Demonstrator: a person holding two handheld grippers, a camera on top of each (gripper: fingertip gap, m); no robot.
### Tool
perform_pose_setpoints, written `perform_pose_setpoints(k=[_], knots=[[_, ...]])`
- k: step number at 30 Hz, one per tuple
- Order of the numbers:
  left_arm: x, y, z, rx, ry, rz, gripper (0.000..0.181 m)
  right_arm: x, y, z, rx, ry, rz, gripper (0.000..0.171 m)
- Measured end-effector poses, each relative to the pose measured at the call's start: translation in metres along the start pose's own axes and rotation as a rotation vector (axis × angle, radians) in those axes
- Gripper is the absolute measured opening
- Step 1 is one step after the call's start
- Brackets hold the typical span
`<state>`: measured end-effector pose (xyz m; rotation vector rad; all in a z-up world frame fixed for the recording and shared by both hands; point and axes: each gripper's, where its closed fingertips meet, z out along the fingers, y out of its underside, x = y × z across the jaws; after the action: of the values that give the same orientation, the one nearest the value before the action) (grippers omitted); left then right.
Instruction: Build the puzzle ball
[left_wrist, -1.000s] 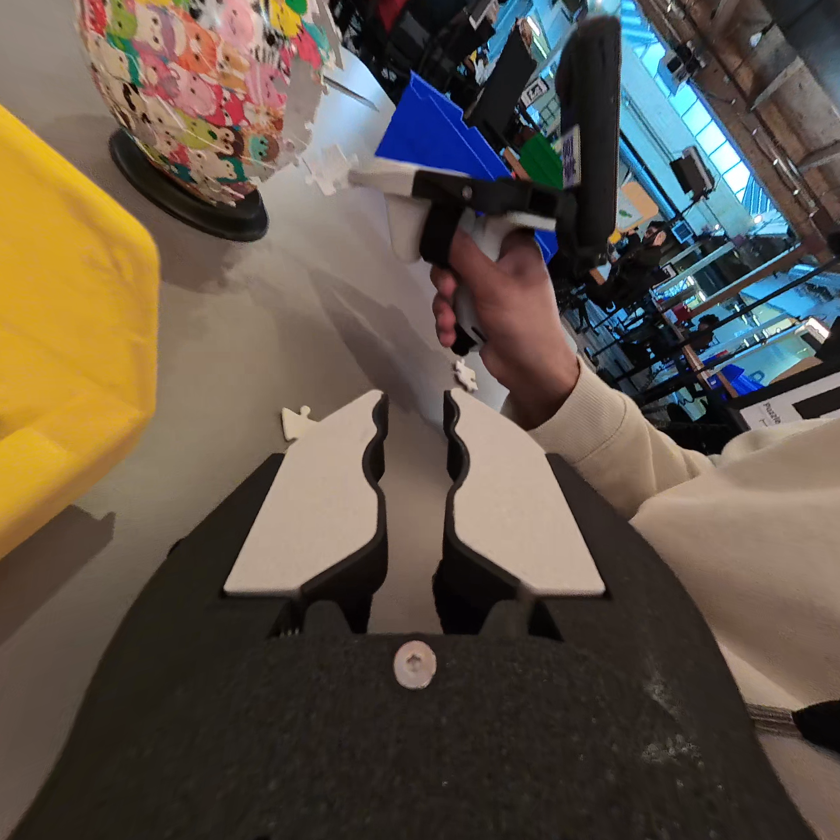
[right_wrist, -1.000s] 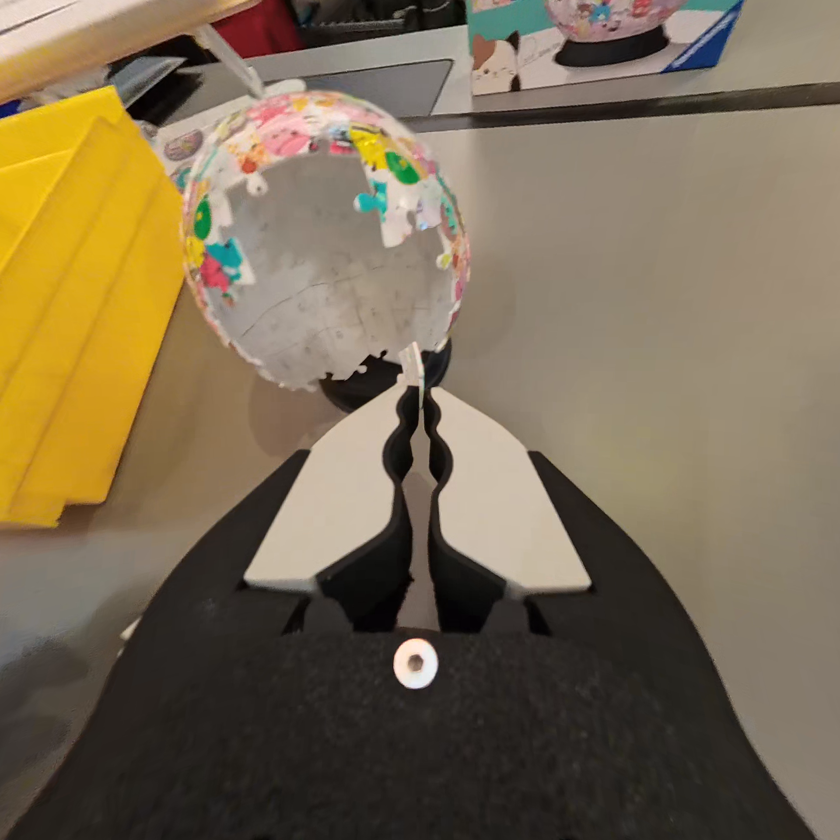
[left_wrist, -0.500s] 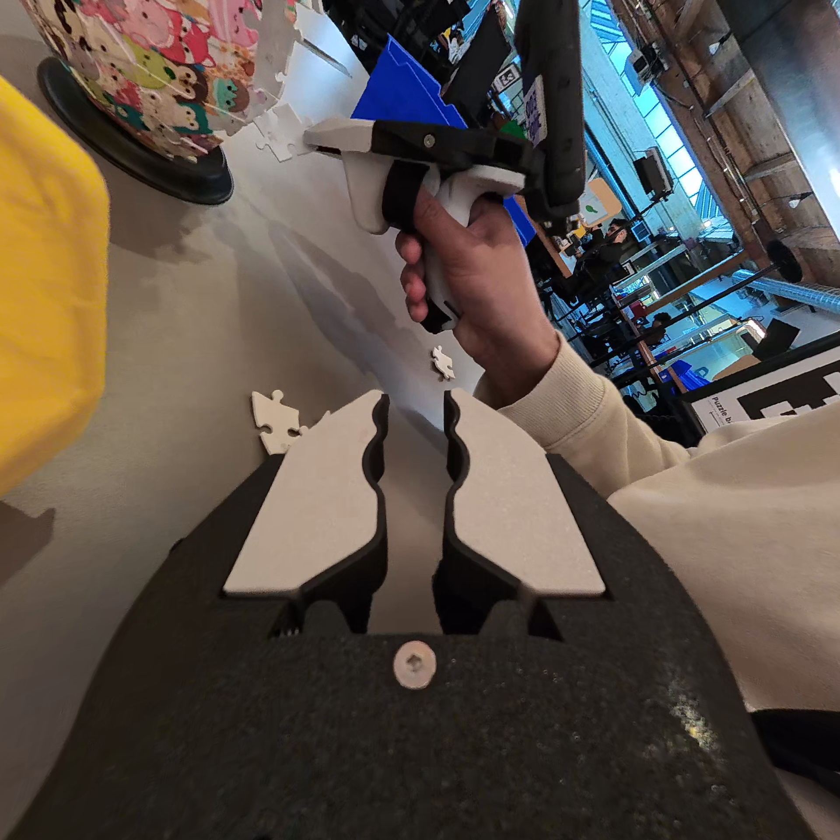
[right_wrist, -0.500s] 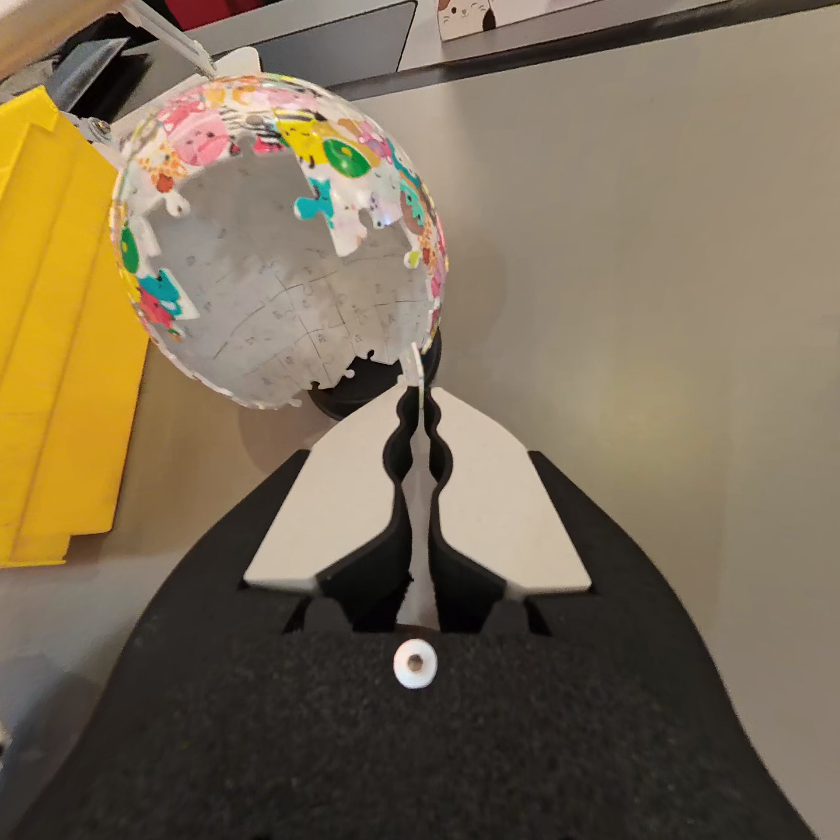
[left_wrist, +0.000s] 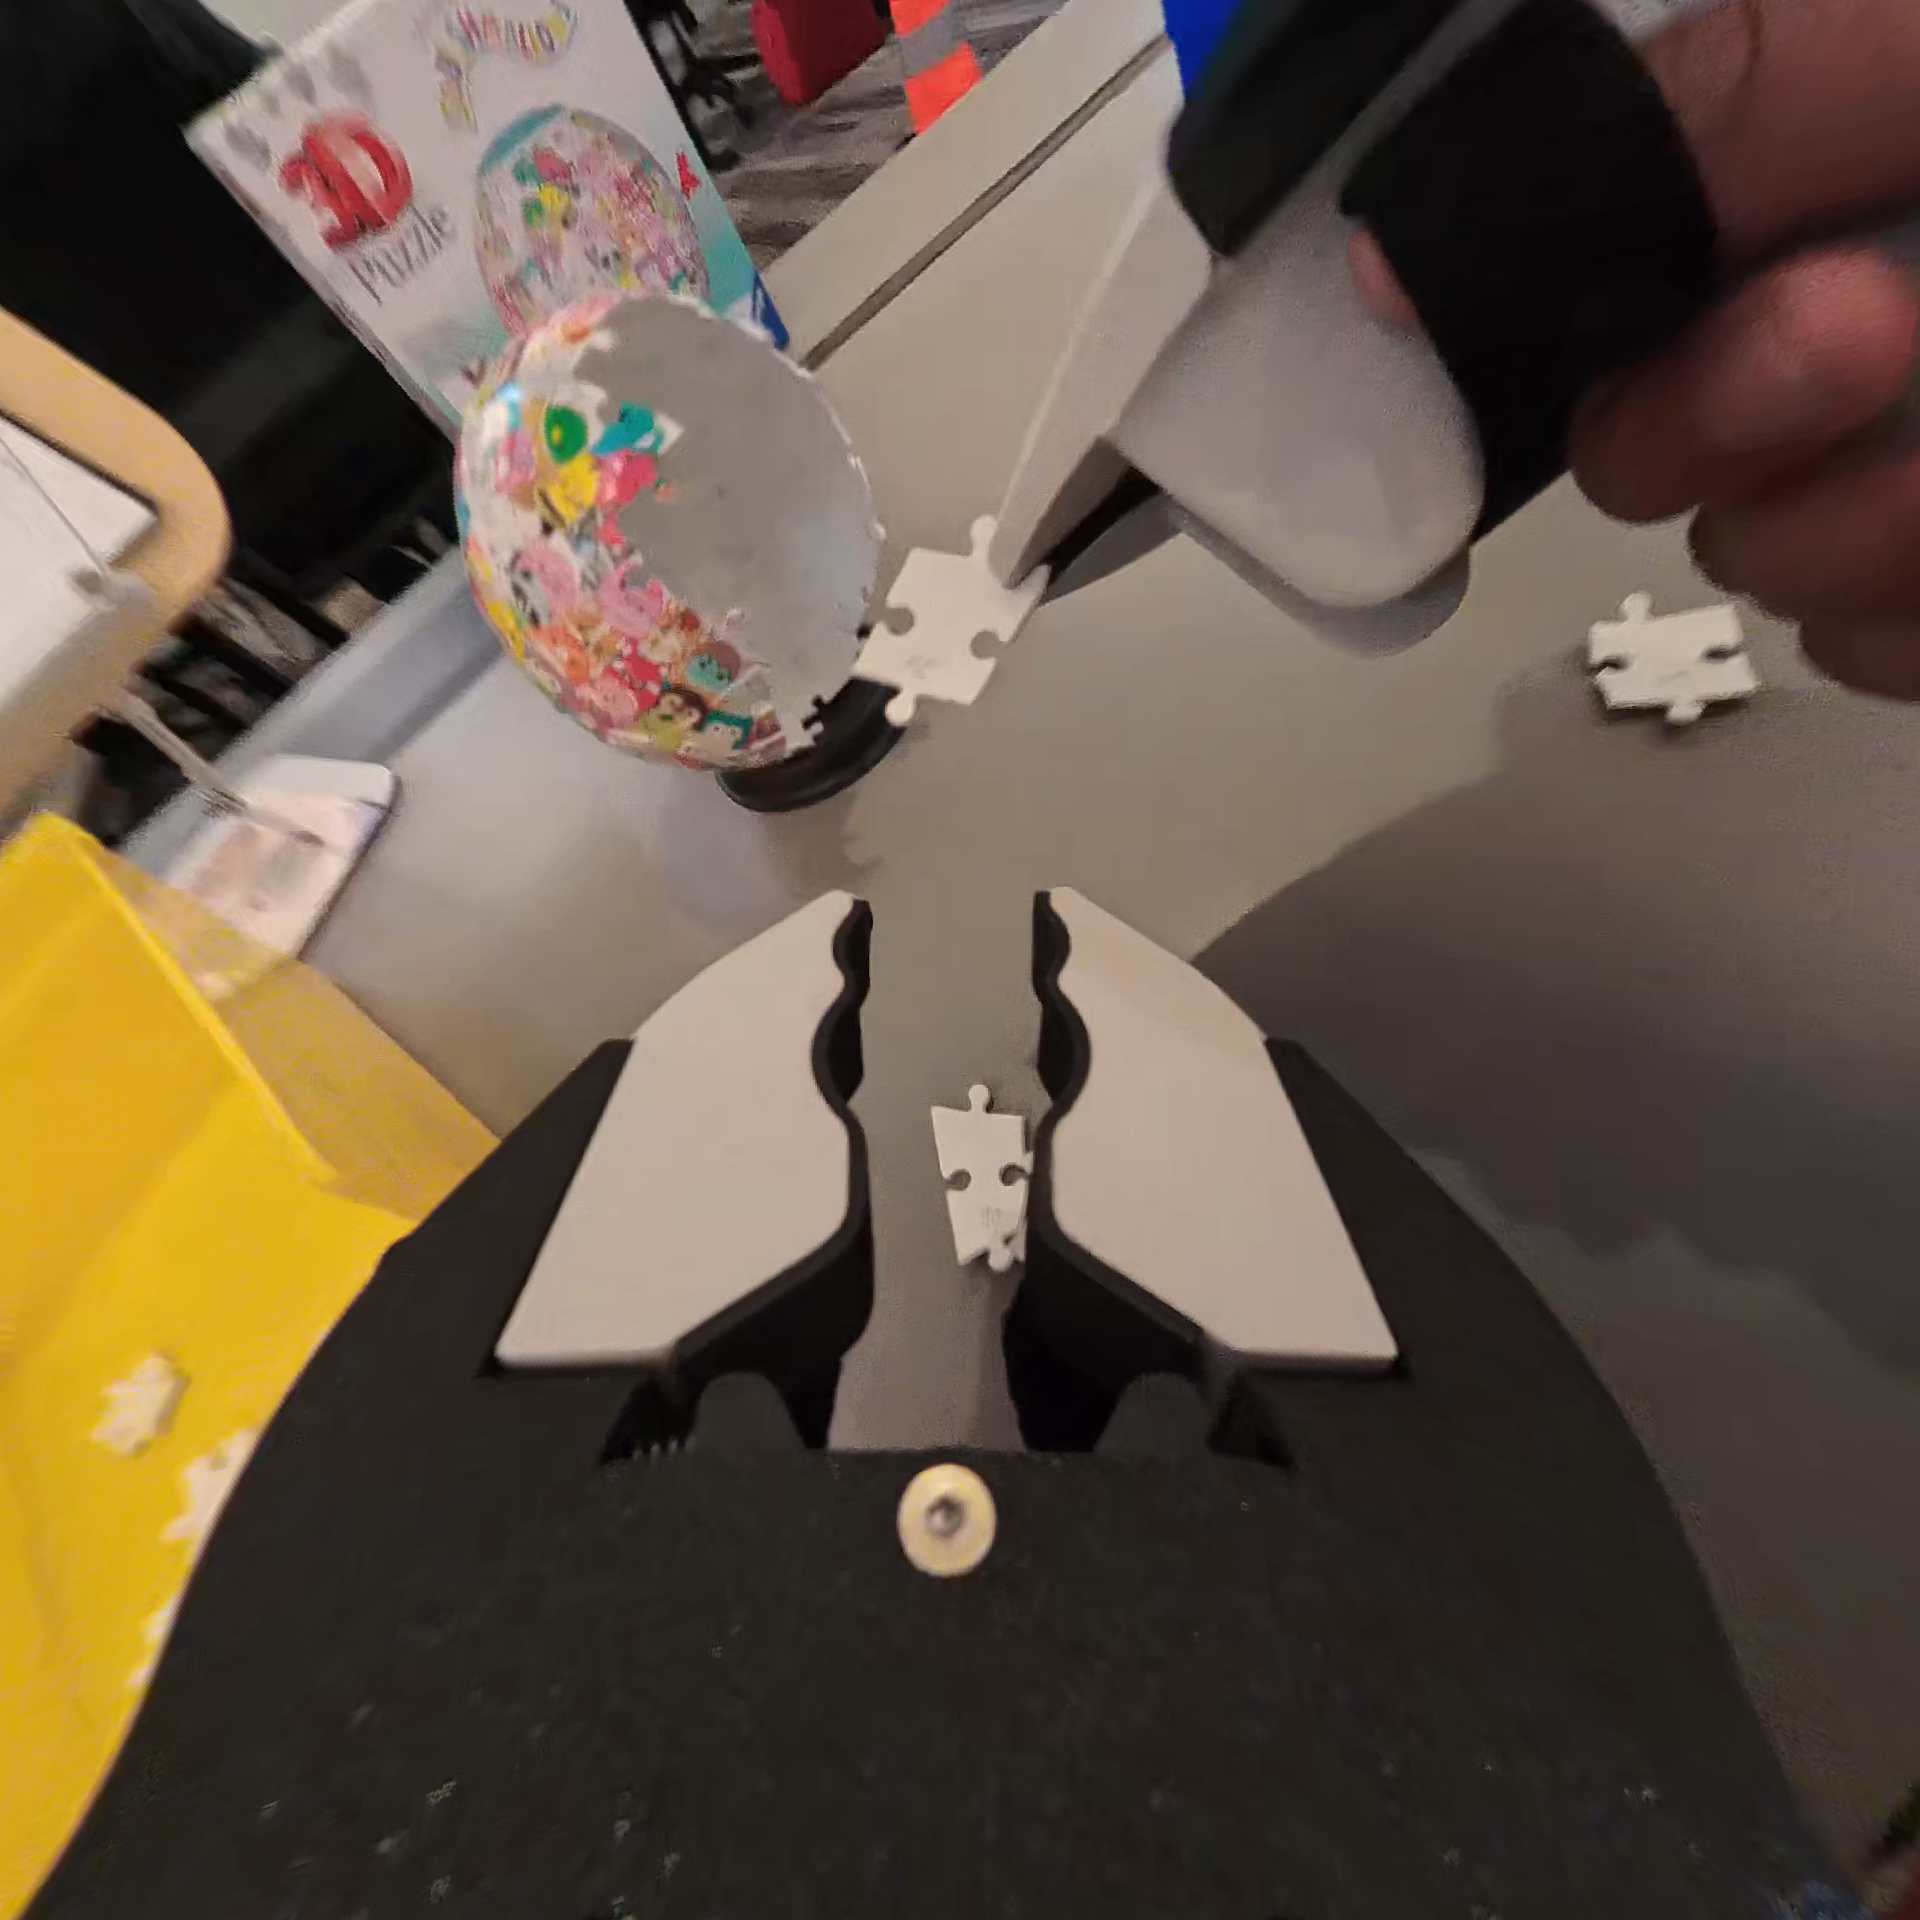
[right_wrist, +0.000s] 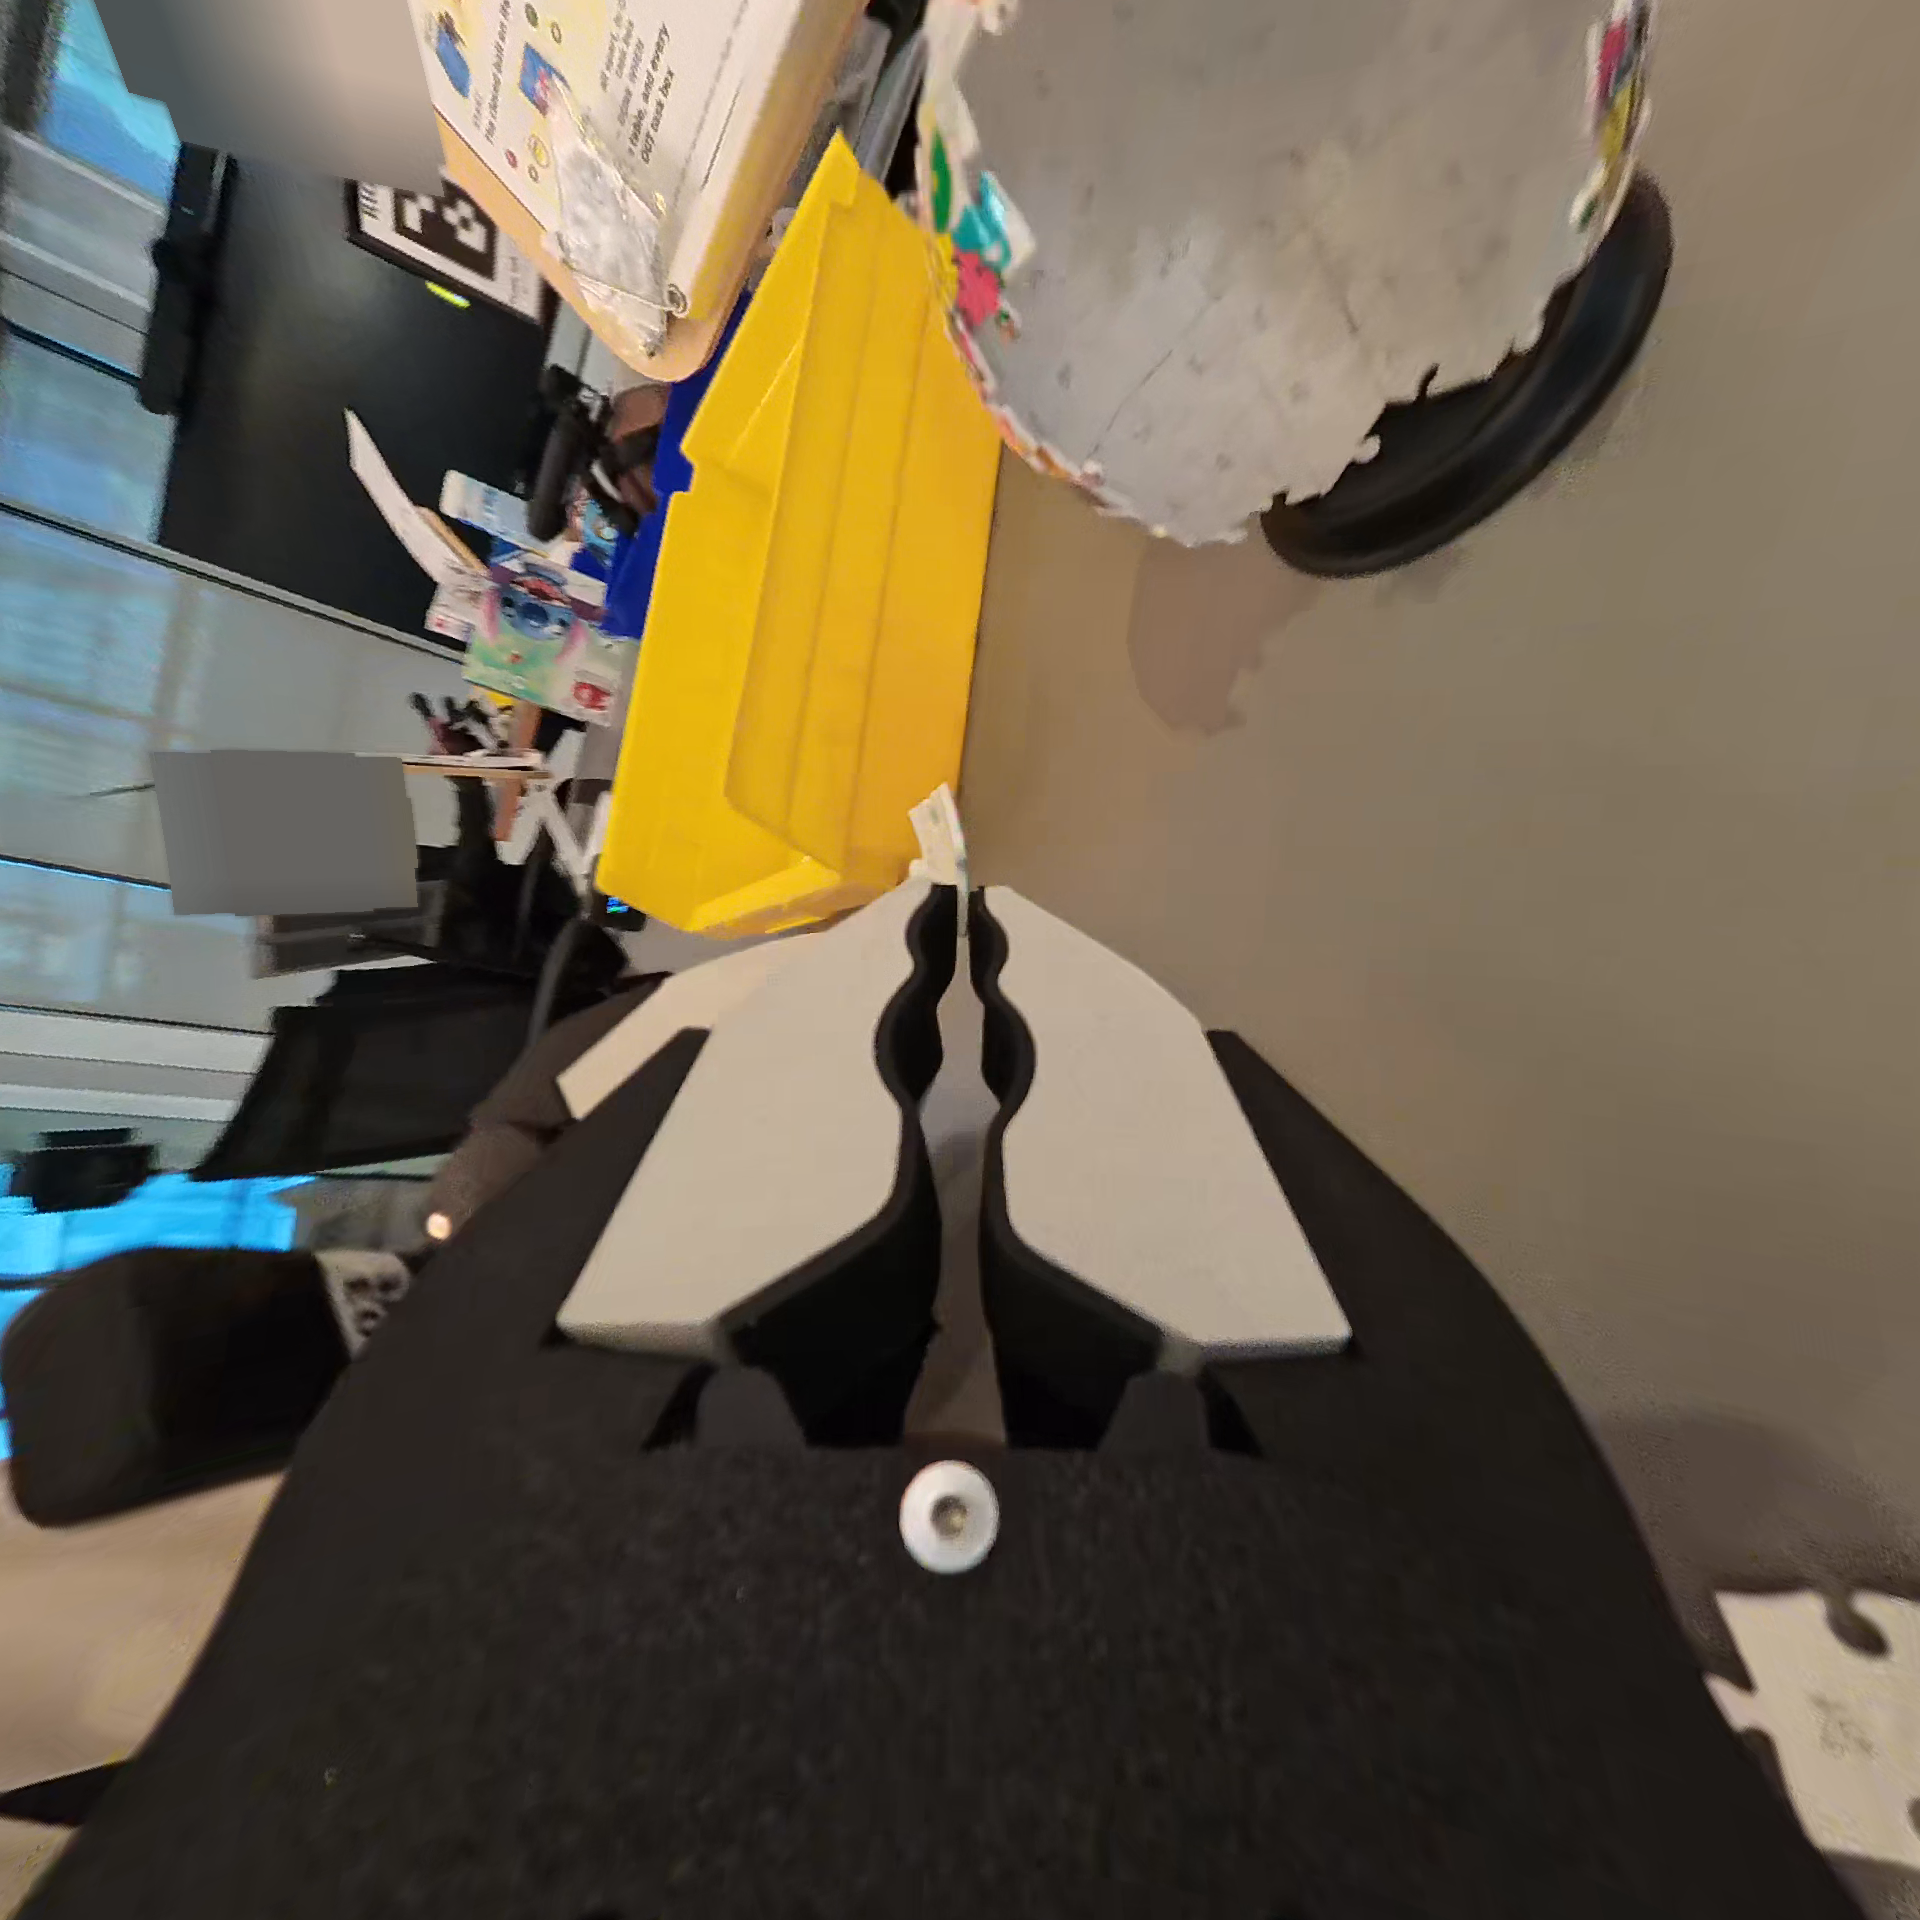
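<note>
The puzzle ball (left_wrist: 582, 582) stands on a black ring stand (left_wrist: 821, 764), part built, with its grey inside showing through a large opening. In the right wrist view the ball (right_wrist: 1299, 260) is close, at the upper right. My right gripper (right_wrist: 961, 899) is shut on a white puzzle piece (right_wrist: 940, 831). In the left wrist view that piece (left_wrist: 940, 634) hangs right beside the lower edge of the opening. My left gripper (left_wrist: 951, 914) is open and empty, low over the table. A loose piece (left_wrist: 982, 1179) lies on the table between its fingers.
A yellow bin (left_wrist: 156, 1195) holding several loose pieces is close on the left; it also shows in the right wrist view (right_wrist: 821, 540). The puzzle box (left_wrist: 499, 208) stands behind the ball. Another loose piece (left_wrist: 1668, 660) lies on the grey table at the right. The gap from one gripper's tips to the other's is roughly 6 cm. The ball (right_wrist: 1299, 260) is about 20 cm from both grippers' fingertips.
My left gripper has swung round to face the ball's open side and now sits over a loose piece. My right gripper has rolled sideways with its piece, close by the opening's lower edge.
</note>
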<state>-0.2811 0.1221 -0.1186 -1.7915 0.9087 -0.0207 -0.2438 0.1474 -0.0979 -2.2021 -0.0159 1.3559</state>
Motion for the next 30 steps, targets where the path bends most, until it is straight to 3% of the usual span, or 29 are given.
perform_pose_setpoints(k=[7,12,14,24,30], knots=[[0.013,-0.020,0.006,-0.011,-0.221,0.353,0.020,0.006,0.015,-0.010,-0.062,-0.103,0.119,0.002],[0.022,-0.025,0.014,-0.042,-0.290,0.511,0.010,0.003,0.019,-0.017,-0.074,-0.163,0.156,0.002],[0.021,-0.027,0.017,-0.047,-0.313,0.543,0.004,0.005,0.018,-0.020,-0.069,-0.162,0.146,0.002],[0.026,-0.038,0.027,-0.051,-0.340,0.623,0.012,0.017,0.010,-0.027,-0.069,-0.142,0.141,0.002],[0.028,-0.038,0.036,-0.049,-0.334,0.666,0.006,0.017,0.011,-0.026,-0.085,-0.149,0.142,0.002]])
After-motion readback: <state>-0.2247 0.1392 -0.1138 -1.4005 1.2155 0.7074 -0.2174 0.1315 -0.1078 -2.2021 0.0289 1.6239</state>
